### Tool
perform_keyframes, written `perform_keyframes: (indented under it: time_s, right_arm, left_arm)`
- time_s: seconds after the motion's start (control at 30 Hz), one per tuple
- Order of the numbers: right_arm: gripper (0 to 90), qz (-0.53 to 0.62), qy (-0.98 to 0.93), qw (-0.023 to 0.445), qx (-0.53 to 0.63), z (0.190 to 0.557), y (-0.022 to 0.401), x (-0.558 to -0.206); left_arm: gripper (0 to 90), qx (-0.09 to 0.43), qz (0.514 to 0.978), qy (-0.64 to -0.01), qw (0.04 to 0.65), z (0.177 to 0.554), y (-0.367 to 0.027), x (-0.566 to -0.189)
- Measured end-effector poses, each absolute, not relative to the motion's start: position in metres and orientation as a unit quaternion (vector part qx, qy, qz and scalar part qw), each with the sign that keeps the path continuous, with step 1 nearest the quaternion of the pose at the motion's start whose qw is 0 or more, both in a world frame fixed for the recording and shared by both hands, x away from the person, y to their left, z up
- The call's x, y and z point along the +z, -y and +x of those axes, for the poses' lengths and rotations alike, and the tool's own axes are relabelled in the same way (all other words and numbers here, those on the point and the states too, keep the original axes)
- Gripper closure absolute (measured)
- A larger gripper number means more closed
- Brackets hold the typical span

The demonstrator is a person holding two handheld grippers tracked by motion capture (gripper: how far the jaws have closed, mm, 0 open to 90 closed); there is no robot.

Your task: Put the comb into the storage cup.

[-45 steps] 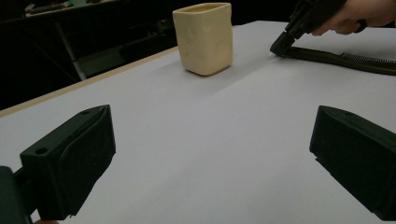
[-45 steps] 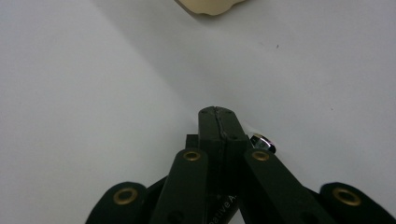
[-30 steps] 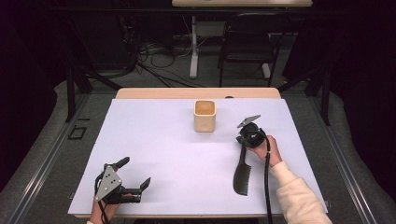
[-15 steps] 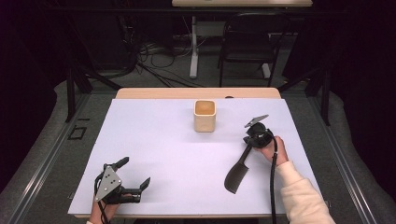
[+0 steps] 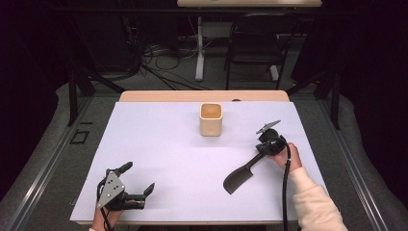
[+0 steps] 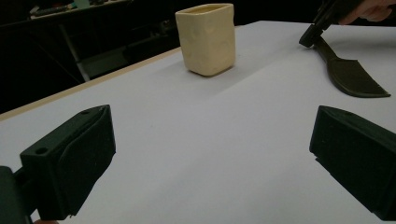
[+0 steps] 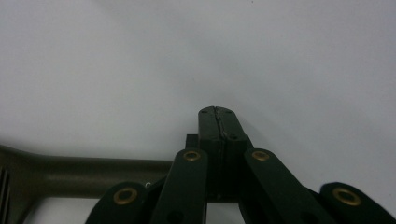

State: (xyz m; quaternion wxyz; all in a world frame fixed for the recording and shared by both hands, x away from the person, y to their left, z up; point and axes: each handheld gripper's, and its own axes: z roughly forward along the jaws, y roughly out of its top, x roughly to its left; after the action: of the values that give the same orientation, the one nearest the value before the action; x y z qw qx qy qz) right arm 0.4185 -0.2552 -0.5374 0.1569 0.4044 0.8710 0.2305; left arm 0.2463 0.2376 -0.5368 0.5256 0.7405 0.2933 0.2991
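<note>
White tabletop (image 5: 168, 144); right claw (image 5: 262, 150) pinches the spatula (image 5: 239, 178) handle, blade down; cup (image 5: 210, 119) awaits, well apart; left claw (image 5: 137, 185) spread, idle.

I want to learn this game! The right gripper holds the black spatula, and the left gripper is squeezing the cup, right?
Not quite. The left gripper squeezes nothing: the left gripper view shows its jaws wide open over bare table, with the cup standing far off. The right gripper does hold the black spatula by its handle.
</note>
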Motion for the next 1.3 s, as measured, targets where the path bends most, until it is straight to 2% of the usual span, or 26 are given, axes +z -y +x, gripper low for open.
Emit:
perform_keyframes:
  time_s: [1.3]
  right_arm:
    - [90.0,0.402,-0.878,0.144,0.217,0.369,0.279,-0.536]
  left_arm:
    - [0.3,0.301,0.740,-0.296,0.524,0.247,-0.237,-0.537]
